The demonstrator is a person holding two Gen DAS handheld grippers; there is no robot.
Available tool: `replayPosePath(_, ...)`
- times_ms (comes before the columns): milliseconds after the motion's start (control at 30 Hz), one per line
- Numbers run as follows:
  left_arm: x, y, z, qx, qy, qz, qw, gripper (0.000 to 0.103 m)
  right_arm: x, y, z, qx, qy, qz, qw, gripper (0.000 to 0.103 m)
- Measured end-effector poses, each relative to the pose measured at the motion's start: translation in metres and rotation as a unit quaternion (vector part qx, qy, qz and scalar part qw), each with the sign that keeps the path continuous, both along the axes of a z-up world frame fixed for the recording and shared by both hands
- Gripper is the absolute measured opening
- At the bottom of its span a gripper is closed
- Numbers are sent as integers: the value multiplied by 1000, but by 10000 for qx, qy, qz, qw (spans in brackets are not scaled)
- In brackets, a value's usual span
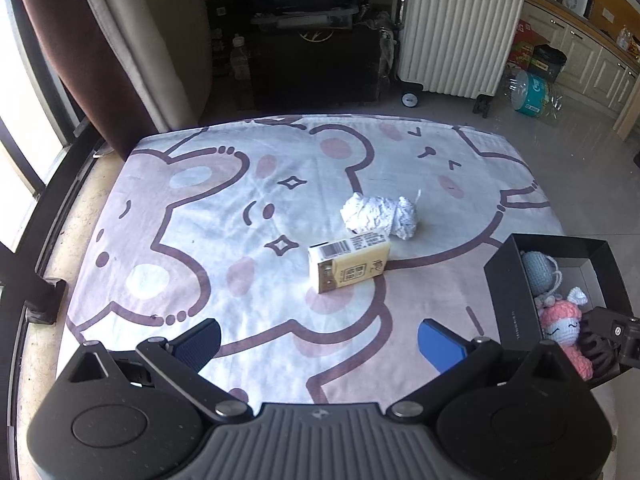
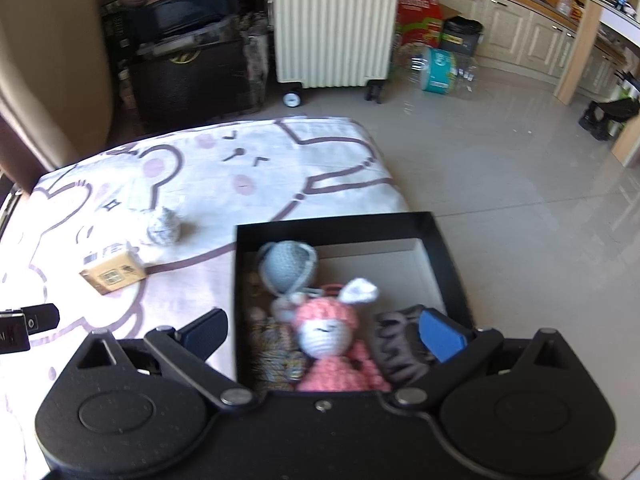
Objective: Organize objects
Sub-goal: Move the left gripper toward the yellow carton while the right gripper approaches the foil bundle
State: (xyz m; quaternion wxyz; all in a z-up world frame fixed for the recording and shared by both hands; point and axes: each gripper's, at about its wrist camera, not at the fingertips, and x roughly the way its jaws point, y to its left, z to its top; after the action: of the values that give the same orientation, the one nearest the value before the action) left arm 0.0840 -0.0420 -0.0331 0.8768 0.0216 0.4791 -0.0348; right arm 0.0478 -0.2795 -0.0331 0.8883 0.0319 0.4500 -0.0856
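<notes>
From the left wrist, the left gripper (image 1: 318,342) hangs spread wide and empty; ahead of its fingers a small yellow carton (image 1: 349,267) lies flat on the cartoon-print cloth (image 1: 192,216), touching a crumpled white paper wad (image 1: 380,216). The carton looks light and stiff, best pinched across its 2 long sides. From the right wrist, the right gripper (image 2: 322,334) gapes empty over the black box (image 2: 452,264) of soft crocheted dolls (image 2: 326,328).

Under the right gripper, the black box's (image 2: 448,248) near wall is hidden; the pink crocheted doll's (image 2: 336,344) lower body disappears there. Ahead-left, the small carton's (image 2: 114,272) print blurs, unreadable.
</notes>
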Motion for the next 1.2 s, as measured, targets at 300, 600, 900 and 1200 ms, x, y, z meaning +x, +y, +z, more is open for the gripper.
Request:
replayPosePath(300,-4,33,5,-40,-53,255,9997,103,6,34,2,17,-23,292,9996,103)
replayPosePath(600,-8,50,7,-38,-87,350,9993,103,11,54,3,80,-57,455,9989,103)
replayPosePath(900,-7,56,5,-82,-125,425,9990,103,13,62,2,140,-55,510,9986,103)
replayPosePath(1200,5,50,-3,-511,-62,717,9961,103,16,57,10,-28,-314,343,9989,103)
